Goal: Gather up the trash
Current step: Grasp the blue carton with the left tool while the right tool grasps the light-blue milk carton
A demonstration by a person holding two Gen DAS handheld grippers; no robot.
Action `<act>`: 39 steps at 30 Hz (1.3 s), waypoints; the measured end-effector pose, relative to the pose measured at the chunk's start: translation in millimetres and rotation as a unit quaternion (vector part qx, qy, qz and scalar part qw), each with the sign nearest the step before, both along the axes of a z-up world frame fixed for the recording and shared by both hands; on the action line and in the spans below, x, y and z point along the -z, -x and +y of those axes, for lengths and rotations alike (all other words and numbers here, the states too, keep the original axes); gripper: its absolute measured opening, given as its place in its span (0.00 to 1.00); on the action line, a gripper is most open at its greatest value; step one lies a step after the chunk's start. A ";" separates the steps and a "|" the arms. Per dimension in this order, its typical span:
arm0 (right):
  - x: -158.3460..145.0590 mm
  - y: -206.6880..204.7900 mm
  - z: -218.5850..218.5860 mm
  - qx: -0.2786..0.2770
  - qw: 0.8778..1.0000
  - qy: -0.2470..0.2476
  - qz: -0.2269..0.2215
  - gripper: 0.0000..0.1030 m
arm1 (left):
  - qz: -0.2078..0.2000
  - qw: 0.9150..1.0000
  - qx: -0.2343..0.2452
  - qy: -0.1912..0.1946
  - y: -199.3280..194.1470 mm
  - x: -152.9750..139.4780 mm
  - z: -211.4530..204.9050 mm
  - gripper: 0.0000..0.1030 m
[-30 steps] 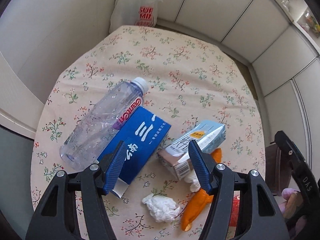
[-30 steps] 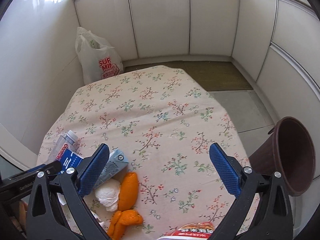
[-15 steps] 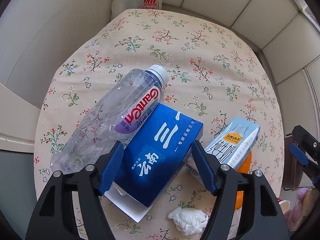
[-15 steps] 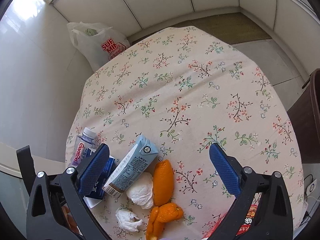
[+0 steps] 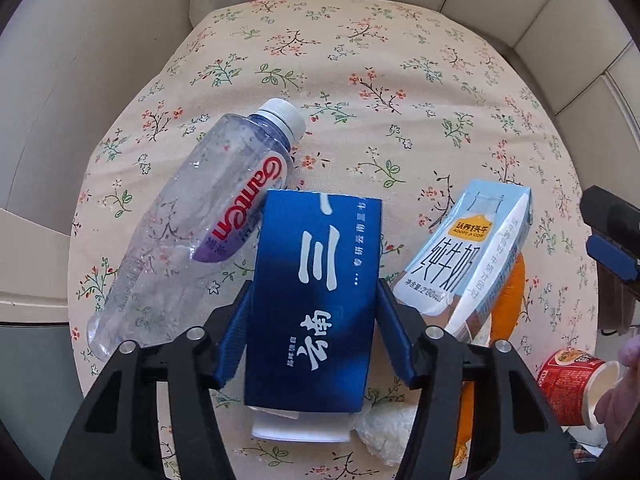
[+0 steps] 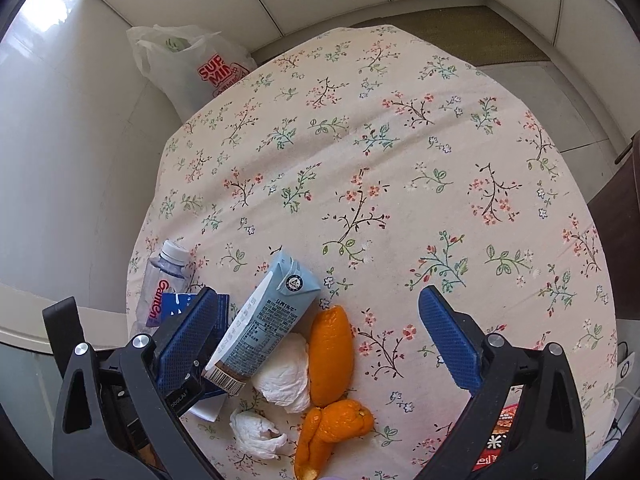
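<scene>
A dark blue carton (image 5: 316, 304) lies flat on the floral tablecloth (image 5: 360, 80). My left gripper (image 5: 314, 336) is open, its blue pads on either side of the carton. A clear plastic bottle (image 5: 192, 224) lies to its left and a light blue milk carton (image 5: 468, 256) to its right. In the right wrist view the milk carton (image 6: 268, 316), orange peels (image 6: 330, 354), and crumpled white tissues (image 6: 284, 378) lie together. My right gripper (image 6: 324, 340) is open and empty above the peels.
A white plastic bag (image 6: 192, 68) stands on the floor behind the table. A red paper cup (image 5: 572, 388) lies at the table's right edge. A dark brown bin (image 6: 624, 220) stands off the right side.
My left gripper has moved forward and down, so its pads now straddle the blue carton. My right gripper has tilted down toward the peels and tissues.
</scene>
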State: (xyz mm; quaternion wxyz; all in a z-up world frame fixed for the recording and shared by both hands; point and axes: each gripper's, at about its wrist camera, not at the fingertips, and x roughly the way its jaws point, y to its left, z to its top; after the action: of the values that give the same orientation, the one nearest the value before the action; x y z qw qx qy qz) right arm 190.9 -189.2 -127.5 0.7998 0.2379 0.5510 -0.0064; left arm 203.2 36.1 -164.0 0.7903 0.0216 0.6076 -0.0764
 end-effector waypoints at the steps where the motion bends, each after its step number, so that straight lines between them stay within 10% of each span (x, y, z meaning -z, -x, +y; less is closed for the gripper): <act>1: 2.2 -0.9 1.2 0.000 1.000 -0.003 0.003 0.93 | -0.006 1.000 0.002 -0.003 3.0 -3.2 -1.7 0.54; 8: 16.1 -10.1 11.7 0.000 0.999 -0.027 0.020 0.93 | -0.070 0.995 -0.048 0.051 14.4 -60.2 23.0 0.53; 15: 33.6 -20.9 31.2 -0.006 0.996 -0.079 0.039 0.85 | -0.163 0.970 -0.120 0.136 33.3 -130.0 66.8 0.53; 27: 49.9 -35.2 58.6 -0.021 0.998 -0.055 0.039 0.40 | -0.154 0.971 -0.123 0.139 34.5 -126.5 68.4 0.53; 39: 3.0 -27.3 72.3 -0.060 0.997 -0.028 -0.042 0.30 | -0.162 0.965 -0.147 0.148 36.6 -124.6 76.9 0.53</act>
State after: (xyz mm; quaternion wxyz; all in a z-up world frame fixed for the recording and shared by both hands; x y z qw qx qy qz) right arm 218.2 -116.9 -130.6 0.8143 0.2267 0.5301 0.0670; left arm 166.7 113.1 -39.4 0.8749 -0.1729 0.4503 -0.0435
